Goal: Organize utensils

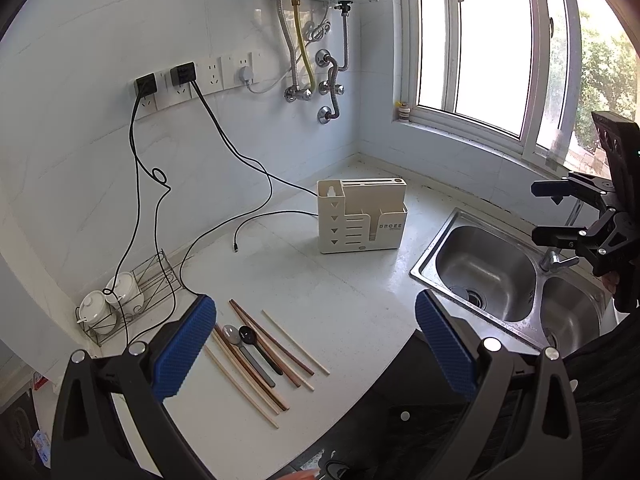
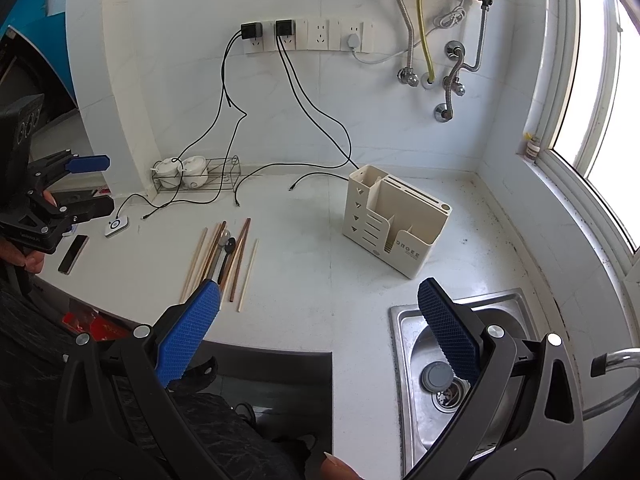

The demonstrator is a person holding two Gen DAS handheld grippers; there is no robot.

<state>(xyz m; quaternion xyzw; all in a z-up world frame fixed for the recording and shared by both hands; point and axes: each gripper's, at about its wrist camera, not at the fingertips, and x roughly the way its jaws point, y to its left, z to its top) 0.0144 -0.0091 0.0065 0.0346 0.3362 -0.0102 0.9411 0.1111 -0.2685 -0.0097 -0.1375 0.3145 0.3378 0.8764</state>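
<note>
Several wooden chopsticks (image 1: 256,364) and two spoons, one grey (image 1: 232,334) and one black (image 1: 248,335), lie side by side on the white counter (image 1: 320,304). A cream utensil holder (image 1: 362,216) stands upright farther back. My left gripper (image 1: 316,340) is open and empty above the counter, just right of the utensils. My right gripper (image 2: 320,304) is open and empty near the counter's front edge, between the chopsticks (image 2: 224,260) and the holder (image 2: 394,220). Each gripper shows in the other's view: the right (image 1: 556,216), the left (image 2: 94,186).
A double steel sink (image 1: 492,268) lies right of the holder, with a tap. Black cables (image 1: 248,224) trail over the counter from wall sockets. A wire rack with two white lidded pots (image 1: 116,300) stands at the wall. A phone (image 2: 73,254) and a small white device (image 2: 117,227) lie at left.
</note>
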